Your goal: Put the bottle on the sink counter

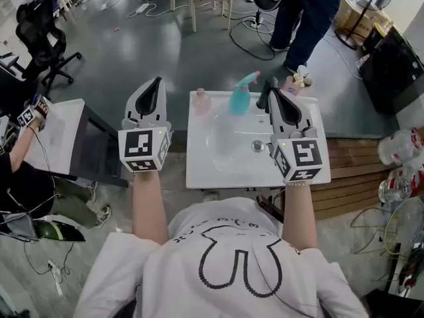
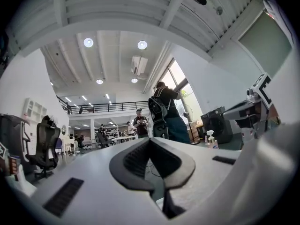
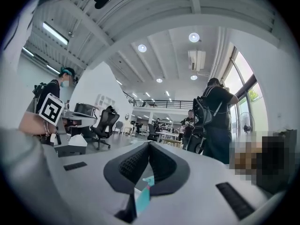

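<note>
A white sink counter stands in front of me. At its back edge a small pink bottle stands upright, with a teal spray bottle beside it, left of the black faucet. My left gripper is raised left of the sink, shut and holding nothing. My right gripper hovers over the sink's right side by the faucet, also shut and holding nothing. In the right gripper view the jaws meet at the tips of the gripper, and the teal spray bottle shows through the gap below. The left gripper points out at the room.
A person stands just beyond the sink. On the left are a white table, a seated person's arm and an office chair. Wooden slats, plastic bottles and a black case lie to the right.
</note>
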